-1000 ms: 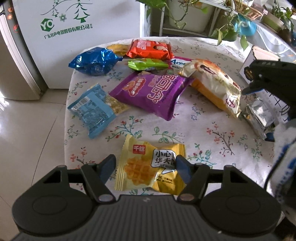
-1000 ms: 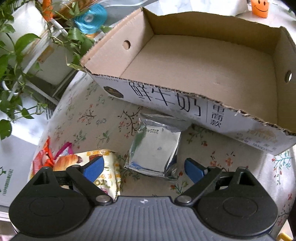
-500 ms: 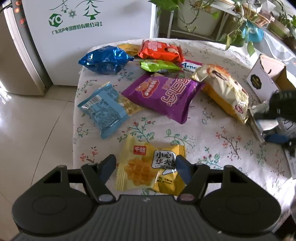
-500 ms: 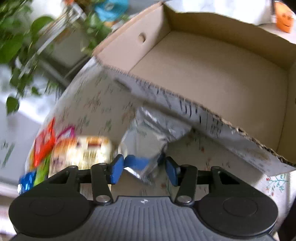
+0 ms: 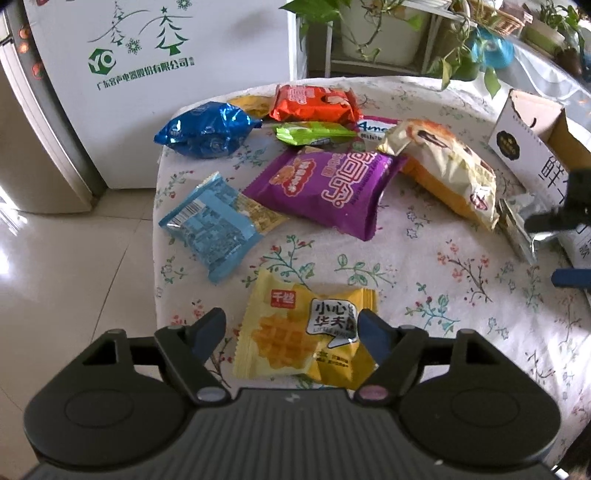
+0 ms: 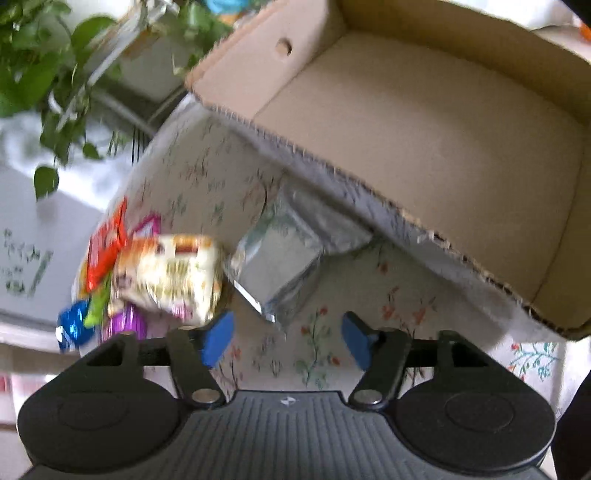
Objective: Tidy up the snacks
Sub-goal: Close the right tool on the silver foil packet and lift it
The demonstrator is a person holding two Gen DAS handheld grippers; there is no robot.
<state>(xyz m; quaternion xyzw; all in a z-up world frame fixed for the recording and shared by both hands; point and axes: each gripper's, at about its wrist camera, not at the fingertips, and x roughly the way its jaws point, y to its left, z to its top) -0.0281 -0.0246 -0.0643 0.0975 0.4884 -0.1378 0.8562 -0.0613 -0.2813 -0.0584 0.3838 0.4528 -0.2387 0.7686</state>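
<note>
Several snack packets lie on a table with a floral cloth [image 5: 436,258]. My left gripper [image 5: 291,330] is open, its fingers either side of a yellow waffle packet [image 5: 303,339]. Beyond lie a light blue packet [image 5: 214,225], a purple packet [image 5: 325,184], a cream bread packet [image 5: 443,170], a shiny blue bag [image 5: 207,129], a green packet [image 5: 314,133] and an orange packet [image 5: 314,103]. My right gripper [image 6: 286,341] is open just short of a silver foil packet [image 6: 273,269], which lies against an empty cardboard box [image 6: 424,122]. The foil packet also shows in the left wrist view [image 5: 521,221].
A white fridge [image 5: 147,55] stands beyond the table's far left edge over tiled floor [image 5: 66,277]. Potted plants on a rack [image 5: 388,33] stand behind the table. The box's corner [image 5: 524,129] sits at the table's right side.
My right gripper closed around the foil packet half a second ago and now stands open, pulled back from it; the packet lies on the table. The left gripper rose slightly.
</note>
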